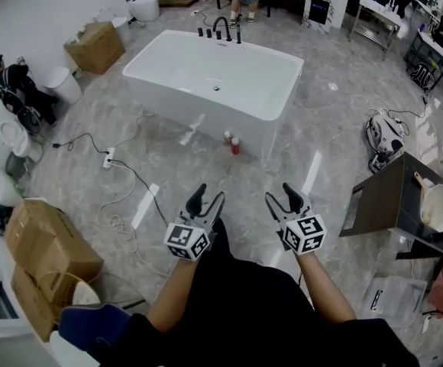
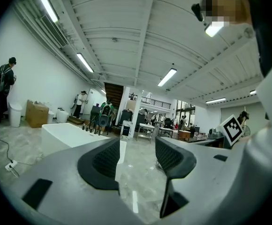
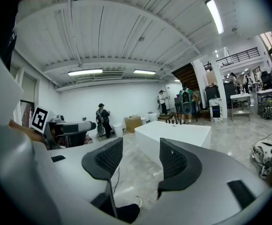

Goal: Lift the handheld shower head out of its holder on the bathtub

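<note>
View from above, looking steeply down onto a showroom floor. A white, glossy, rectangular bathtub [image 1: 244, 75] with rounded corners stands alone in the upper middle of the frame. A row of slim black tap fittings [image 1: 220, 30] stands on its far rim. The handheld shower head [image 1: 238, 34] appears to be the thin upright at the right end of that row, seated in its holder; it is too small to make out more.

At the bottom centre, two arms in dark sleeves reach forward. The left gripper [image 1: 208, 197] and the right gripper [image 1: 280, 196] are side by side, well apart from the tub. Each is grey plastic with a cube of black-and-white square markers. Both sets of jaws stand wide apart with nothing between them. In the gripper views, the left gripper's black pads [image 2: 109, 157] are curved and finely ribbed, with only floor in the gap.

The floor [image 1: 321, 128] is polished grey marbled tile that reflects the lights. A white power strip [image 1: 108, 159] with a black cable lies at the left, and brown cardboard boxes [image 1: 46, 258] sit at the lower left. A dark cabinet [image 1: 393, 205] stands at the right. The ceiling [image 2: 126, 41] is white and ribbed, with tube lights.
</note>
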{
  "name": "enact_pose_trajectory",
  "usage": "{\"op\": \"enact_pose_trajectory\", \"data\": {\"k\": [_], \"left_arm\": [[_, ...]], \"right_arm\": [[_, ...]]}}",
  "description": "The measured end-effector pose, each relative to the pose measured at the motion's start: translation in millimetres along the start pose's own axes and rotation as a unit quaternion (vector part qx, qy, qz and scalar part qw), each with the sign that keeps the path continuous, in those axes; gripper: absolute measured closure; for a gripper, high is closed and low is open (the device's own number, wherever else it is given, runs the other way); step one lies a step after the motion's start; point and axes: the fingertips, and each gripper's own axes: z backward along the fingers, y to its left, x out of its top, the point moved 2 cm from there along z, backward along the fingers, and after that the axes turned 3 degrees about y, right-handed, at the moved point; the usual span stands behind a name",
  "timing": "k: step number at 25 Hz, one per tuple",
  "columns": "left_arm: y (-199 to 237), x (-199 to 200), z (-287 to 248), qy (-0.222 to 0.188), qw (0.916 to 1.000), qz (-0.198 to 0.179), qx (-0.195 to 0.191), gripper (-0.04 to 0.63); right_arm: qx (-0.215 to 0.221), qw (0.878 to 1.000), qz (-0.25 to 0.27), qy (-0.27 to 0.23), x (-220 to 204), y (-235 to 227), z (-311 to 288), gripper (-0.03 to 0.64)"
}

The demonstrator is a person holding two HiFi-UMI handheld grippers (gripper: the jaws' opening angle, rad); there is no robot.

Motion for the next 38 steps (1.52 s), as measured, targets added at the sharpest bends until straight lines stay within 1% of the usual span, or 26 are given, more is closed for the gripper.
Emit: {"op": "enact_pose_trajectory", "data": {"k": [3, 6, 10, 14, 18, 22, 31, 33, 38], "left_arm": [[16, 2, -5, -0.001, 1.0000, 0.001, 0.000, 0.377], [38, 11, -16, -0.003, 0.9999, -0.005, -0.010, 0.377], [78, 26, -45, 0.001, 0.9997, -0.003, -0.025, 0.377], [127, 42, -82, 0.004, 0.9994, -0.007, -0.033, 0.377], [174, 58, -120, 0.000, 0.9993, -0.005, -0.037, 0.377], [231, 74, -150, -0.003, 0.9996, 0.006, -0.027, 0.377], [356, 111, -201, 0.009, 0.9992, 0.021, -0.034, 0.377], [376, 116, -211, 0.012, 0.9989, 0.024, -0.038, 0.377], [412, 118, -227, 0.019, 0.9981, 0.025, -0.053, 0.377]], "right_arm": [[0.001, 1.000, 0.004, -0.002, 5, 3, -18, 0.402], [0.000, 1.000, 0.001, -0.016, 18, 6, -46, 0.402], [-0.007, 1.000, 0.000, -0.024, 41, 3, -94, 0.402], [-0.008, 1.000, 0.000, -0.028, 62, -3, -151, 0.402], [-0.010, 1.000, -0.006, -0.020, 75, -14, -208, 0.402], [-0.008, 1.000, -0.004, -0.005, 92, -21, -267, 0.402], [-0.020, 1.000, 0.000, 0.014, 139, -23, -392, 0.402], [-0.025, 0.999, 0.001, 0.019, 147, -24, -414, 0.402], [-0.038, 0.999, -0.002, 0.027, 154, -25, -449, 0.402]]}}
